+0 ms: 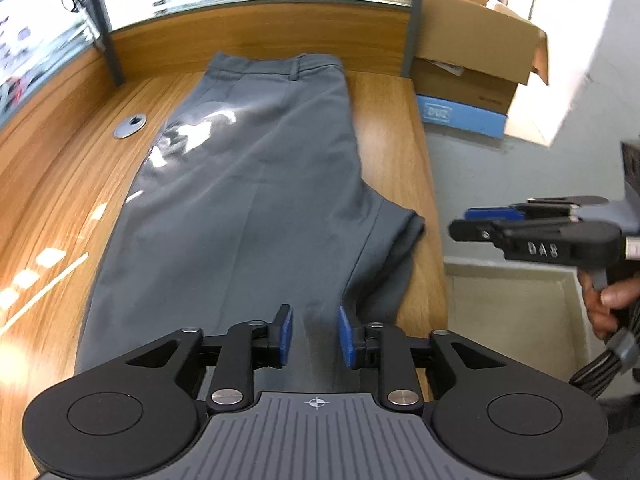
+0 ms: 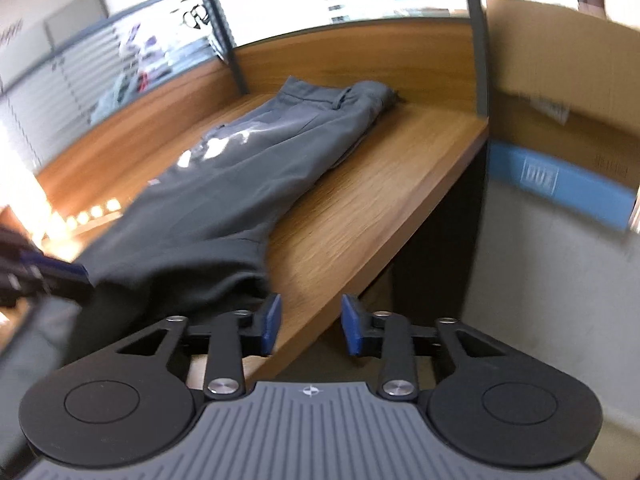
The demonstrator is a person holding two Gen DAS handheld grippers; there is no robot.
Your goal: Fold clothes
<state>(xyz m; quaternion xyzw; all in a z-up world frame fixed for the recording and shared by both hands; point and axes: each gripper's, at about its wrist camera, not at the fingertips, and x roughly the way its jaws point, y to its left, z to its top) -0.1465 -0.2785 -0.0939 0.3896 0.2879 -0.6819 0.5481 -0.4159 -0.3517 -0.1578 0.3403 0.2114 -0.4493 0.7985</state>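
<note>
Trousers [image 1: 248, 184], grey and laid lengthwise, cover the middle of a wooden desk [image 1: 56, 184], waistband toward the far partition [image 1: 256, 28] and legs running to the near edge. One leg end is turned back into a folded cuff [image 1: 400, 220] close to the desk's right edge; the rest drapes over the near edge, where the fabric passes out of sight beneath the grippers. The left gripper [image 1: 315, 336] hovers over this near fabric, jaws parted to a narrow gap with nothing between them. The right gripper [image 2: 310, 326] hangs off the desk's right corner, beside the draped cloth, jaws parted a little wider and empty; seen from the left wrist it is side-on, held by a hand [image 1: 608, 308] at the frame's edge. Bare wood lies open on both sides of the trousers, broader on the left, where a round grommet [image 1: 130, 125] sits. A cardboard box [image 1: 476, 48] stands past the right edge. Motion blur smears the right view, and glare whitens part of the fabric.
</note>
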